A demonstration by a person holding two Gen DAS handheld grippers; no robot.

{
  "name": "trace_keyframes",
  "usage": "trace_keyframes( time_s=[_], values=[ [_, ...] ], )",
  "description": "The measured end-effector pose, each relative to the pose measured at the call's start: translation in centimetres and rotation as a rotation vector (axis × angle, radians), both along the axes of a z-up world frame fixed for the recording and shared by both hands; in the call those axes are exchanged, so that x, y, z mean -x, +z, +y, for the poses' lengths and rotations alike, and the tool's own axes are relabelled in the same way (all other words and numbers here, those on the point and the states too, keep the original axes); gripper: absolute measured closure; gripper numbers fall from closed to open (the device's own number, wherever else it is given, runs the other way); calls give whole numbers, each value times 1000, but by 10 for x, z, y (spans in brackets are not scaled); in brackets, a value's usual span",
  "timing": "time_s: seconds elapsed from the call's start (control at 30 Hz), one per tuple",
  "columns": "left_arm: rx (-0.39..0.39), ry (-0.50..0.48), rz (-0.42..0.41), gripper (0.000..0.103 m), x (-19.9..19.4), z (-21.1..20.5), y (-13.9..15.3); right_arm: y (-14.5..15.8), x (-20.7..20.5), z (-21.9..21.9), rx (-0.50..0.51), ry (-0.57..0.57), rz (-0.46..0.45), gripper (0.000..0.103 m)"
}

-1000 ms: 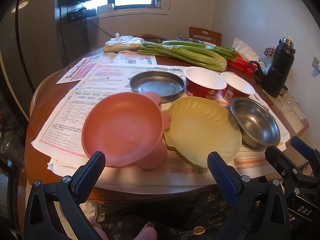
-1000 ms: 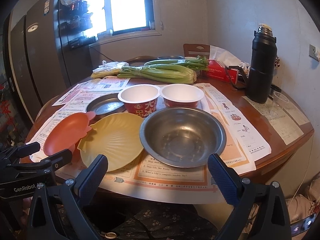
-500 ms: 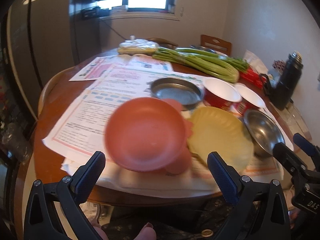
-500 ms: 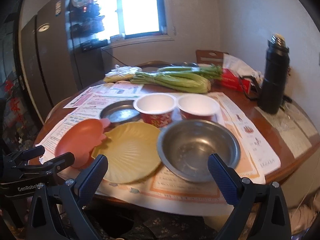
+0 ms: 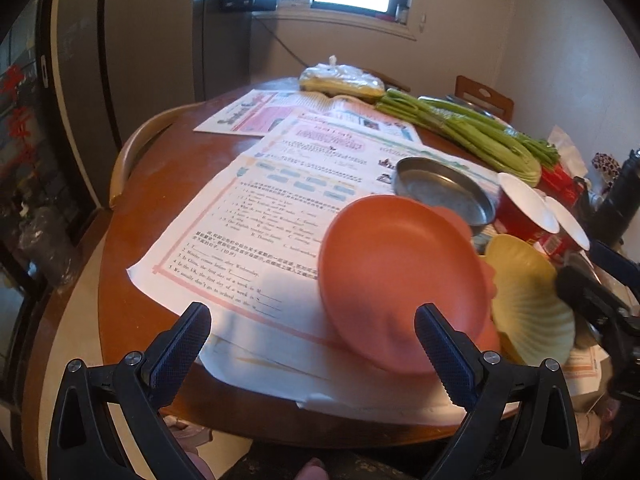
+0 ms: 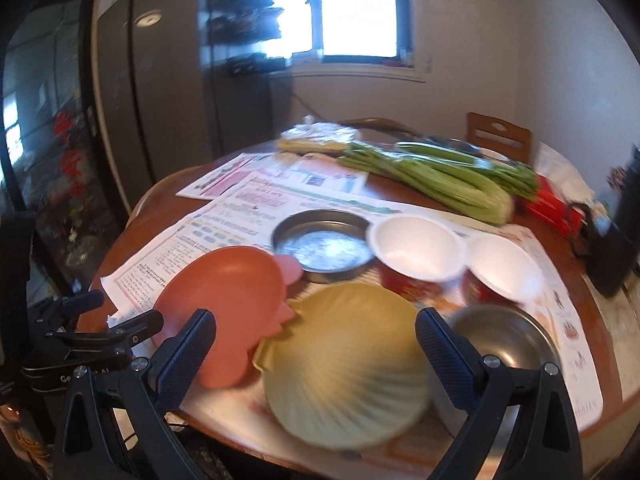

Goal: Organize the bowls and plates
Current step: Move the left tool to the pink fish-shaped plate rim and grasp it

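An orange plate (image 5: 400, 280) lies near the table's front edge, beside a yellow shell-shaped plate (image 5: 528, 300). Behind them are a flat steel dish (image 5: 444, 192) and two red paper bowls (image 5: 524, 204). My left gripper (image 5: 312, 344) is open and empty, just short of the orange plate's left part. In the right wrist view my right gripper (image 6: 316, 344) is open and empty over the yellow plate (image 6: 344, 364), with the orange plate (image 6: 228, 300) on its left and a steel bowl (image 6: 504, 340) on its right. The steel dish (image 6: 324, 244) and paper bowls (image 6: 416, 248) lie beyond.
Printed paper sheets (image 5: 280, 208) cover the round wooden table (image 5: 152, 200). Green celery stalks (image 6: 432, 176), a bagged item (image 5: 340, 80), a red packet (image 6: 552, 208) and a black flask (image 6: 624, 224) lie at the back. Chairs (image 6: 500, 136) and a dark fridge (image 5: 80, 80) surround it.
Both grippers have swung to the left. The left one now looks past the orange plate's left side, and the right one has shifted from the steel bowl to the yellow plate. Both stay open.
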State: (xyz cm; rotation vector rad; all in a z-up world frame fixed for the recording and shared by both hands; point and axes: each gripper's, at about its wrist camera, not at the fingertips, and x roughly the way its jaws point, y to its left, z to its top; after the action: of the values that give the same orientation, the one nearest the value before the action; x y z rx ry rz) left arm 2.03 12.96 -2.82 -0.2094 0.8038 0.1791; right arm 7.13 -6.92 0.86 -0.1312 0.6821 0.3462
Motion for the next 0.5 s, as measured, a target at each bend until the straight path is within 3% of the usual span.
trace_keyframes(
  time_s=[0.2, 0.4, 0.5],
  values=[
    [23, -28, 42, 2, -15, 3, -12, -19, -38, 22, 43, 26, 58, 3],
    [-10, -19, 67, 2, -23, 0, -20, -37, -60, 35, 90, 54, 101, 7],
    [-1, -20, 78, 2, -25, 0, -23, -46, -68, 44, 124, 66, 134, 15]
  ],
)
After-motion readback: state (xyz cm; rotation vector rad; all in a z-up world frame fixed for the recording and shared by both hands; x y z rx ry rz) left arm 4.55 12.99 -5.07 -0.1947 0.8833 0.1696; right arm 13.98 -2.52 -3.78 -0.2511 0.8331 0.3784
